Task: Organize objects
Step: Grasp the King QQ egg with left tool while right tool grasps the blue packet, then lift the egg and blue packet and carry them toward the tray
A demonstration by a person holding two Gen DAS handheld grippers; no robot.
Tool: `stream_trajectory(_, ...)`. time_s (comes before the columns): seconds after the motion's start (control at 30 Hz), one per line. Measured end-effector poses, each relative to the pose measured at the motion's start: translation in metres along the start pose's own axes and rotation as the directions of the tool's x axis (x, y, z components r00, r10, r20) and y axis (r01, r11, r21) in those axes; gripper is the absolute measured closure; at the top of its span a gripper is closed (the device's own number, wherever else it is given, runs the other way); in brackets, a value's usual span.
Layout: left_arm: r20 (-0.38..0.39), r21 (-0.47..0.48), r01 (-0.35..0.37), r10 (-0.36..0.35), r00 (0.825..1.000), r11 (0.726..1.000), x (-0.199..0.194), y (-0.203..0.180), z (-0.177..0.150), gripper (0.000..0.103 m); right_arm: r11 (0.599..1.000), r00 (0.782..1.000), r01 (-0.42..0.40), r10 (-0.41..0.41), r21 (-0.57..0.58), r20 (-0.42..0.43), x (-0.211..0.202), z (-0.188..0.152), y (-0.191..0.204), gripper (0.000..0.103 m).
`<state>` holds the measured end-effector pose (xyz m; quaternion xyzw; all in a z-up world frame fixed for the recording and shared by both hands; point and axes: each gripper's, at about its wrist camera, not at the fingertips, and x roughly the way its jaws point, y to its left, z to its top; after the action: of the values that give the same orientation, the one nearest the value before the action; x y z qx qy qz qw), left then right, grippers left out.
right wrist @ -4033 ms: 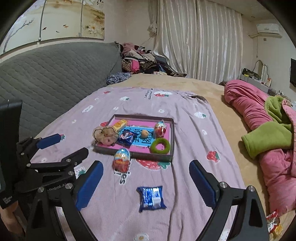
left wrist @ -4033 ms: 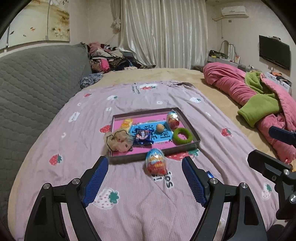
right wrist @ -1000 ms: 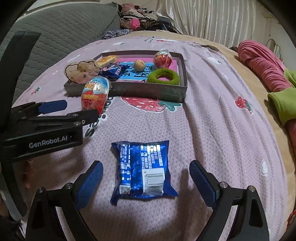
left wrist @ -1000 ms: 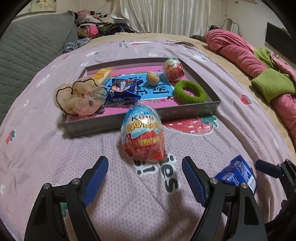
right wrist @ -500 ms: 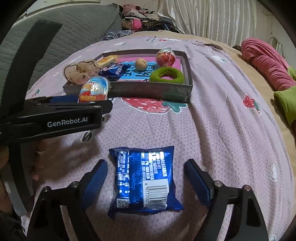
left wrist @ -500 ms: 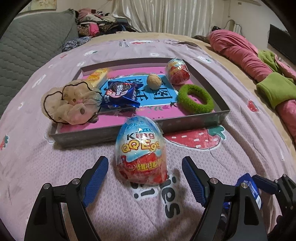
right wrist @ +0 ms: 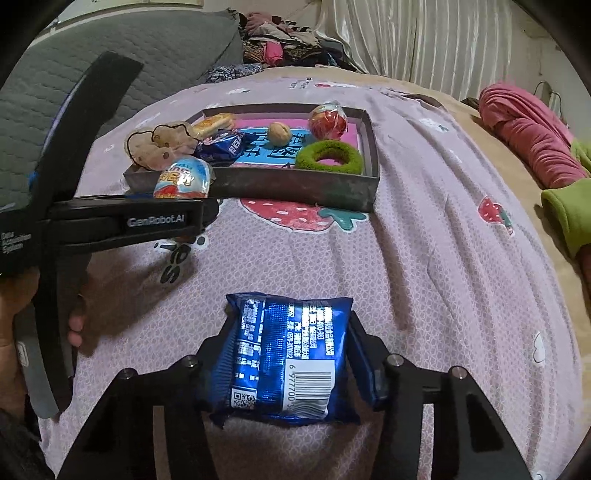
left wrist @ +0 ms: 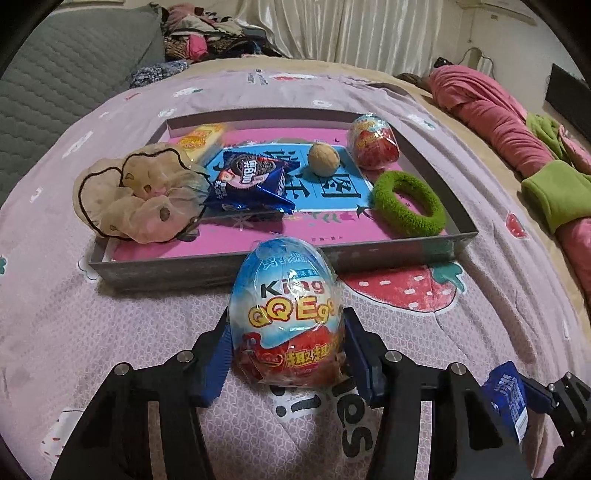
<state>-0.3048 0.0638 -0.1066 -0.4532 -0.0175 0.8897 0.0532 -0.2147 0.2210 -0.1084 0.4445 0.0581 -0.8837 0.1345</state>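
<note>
Resting between left claw [left wrist: 287, 353] pads: egg [left wrist: 286, 317]; right claw [right wrist: 284, 356]: packet [right wrist: 284, 356].

This is a bedroom in a home. A big bed [left wrist: 480, 96] fills the room, with a pink strawberry blanket [left wrist: 498, 295] spread on top. Past the bed's far end hang long white curtains [left wrist: 362, 29]. A pile of clothes [left wrist: 210, 35] sits at the bed's far left corner, beside a grey padded headboard [left wrist: 62, 74]. A rumpled pink quilt [left wrist: 491, 110] lies on the bed's right side.
</note>
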Motion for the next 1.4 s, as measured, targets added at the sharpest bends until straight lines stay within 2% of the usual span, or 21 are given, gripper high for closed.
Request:
stream_trajectory(0.23, 0.007, -0.003, 0.006, -0.006, 1.0, 1.0, -0.006, 0.001, -0.003, 0.046, 1.0, 1.0, -0.026, 0.026, -0.008, -0.001, -0.004, 0.0, 0.001, 0.05)
stream_trajectory(0.57, 0.047, 0.012, -0.021, 0.02, 0.999, 1.0, -0.047, 0.01, -0.022, 0.046, 0.999, 0.998, -0.048, 0.049, -0.022, 0.028, -0.02, 0.002, 0.01, 0.05)
stream_trajectory(1.0, 0.113, 0.015, -0.028, 0.026, 0.993, 0.999, -0.126, 0.019, -0.048, 0.046, 0.997, 0.99, -0.064, 0.069, -0.043, 0.123, -0.079, 0.007, 0.031, 0.05)
stream_trajectory(1.4, 0.201, 0.033, -0.049, 0.042, 0.979, 0.998, -0.197, 0.016, -0.06, 0.046, 0.997, 0.975, -0.051, 0.062, -0.057, 0.213, -0.142, 0.008, 0.05, 0.05)
